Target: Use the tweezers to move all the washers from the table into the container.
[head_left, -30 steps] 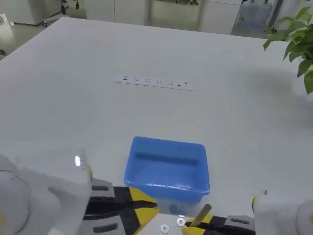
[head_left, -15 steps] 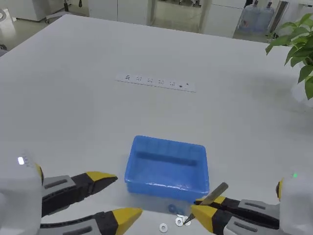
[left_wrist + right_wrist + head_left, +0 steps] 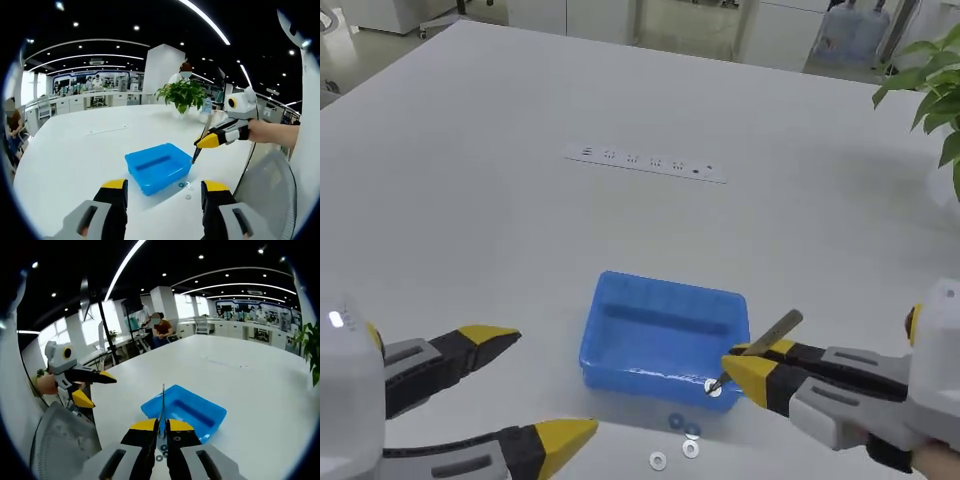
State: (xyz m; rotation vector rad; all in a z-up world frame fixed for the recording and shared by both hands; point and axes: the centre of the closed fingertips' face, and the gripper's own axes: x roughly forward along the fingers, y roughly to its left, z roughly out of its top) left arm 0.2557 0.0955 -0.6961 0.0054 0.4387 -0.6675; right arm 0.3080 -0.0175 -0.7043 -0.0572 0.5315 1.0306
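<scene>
Right tongs, lower right, clamped on tweezers w/ a washer at tip by front rim of blue container; left tongs apart, lower left; other washers on counter, bottom centre.
</scene>
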